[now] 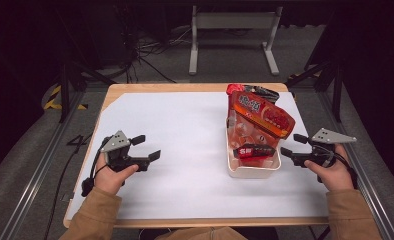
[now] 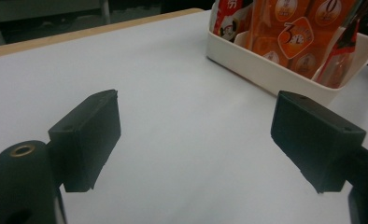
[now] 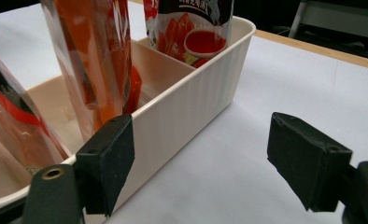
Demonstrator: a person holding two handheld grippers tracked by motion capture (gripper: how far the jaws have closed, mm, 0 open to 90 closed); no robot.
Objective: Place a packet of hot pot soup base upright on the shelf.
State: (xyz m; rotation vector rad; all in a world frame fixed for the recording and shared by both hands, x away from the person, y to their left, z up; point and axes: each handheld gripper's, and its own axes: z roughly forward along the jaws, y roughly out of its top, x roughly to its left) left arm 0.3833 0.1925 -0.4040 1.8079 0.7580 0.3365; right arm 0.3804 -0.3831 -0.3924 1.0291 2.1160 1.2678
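Two claws are standing wide and empty: right claw (image 1: pixel 294 145) hovering just beside the cream ribbed plastic bin (image 1: pixel 252 171) of orange-red snack packets (image 1: pixel 259 120) on the white-covered table (image 1: pixel 185 130), risking nudging it; left claw (image 1: pixel 146 147) is well apart.

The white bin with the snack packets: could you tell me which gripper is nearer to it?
Right. The right gripper sits just beside the white bin, jaws open at its wall; the left gripper is well off across the bare table.

Wooden-edged table (image 1: pixel 135 89) covered by a white sheet (image 1: pixel 185 135); a white ribbed bin (image 1: pixel 252 170) of red-orange snack packets (image 1: pixel 257 117) stands on its right half.
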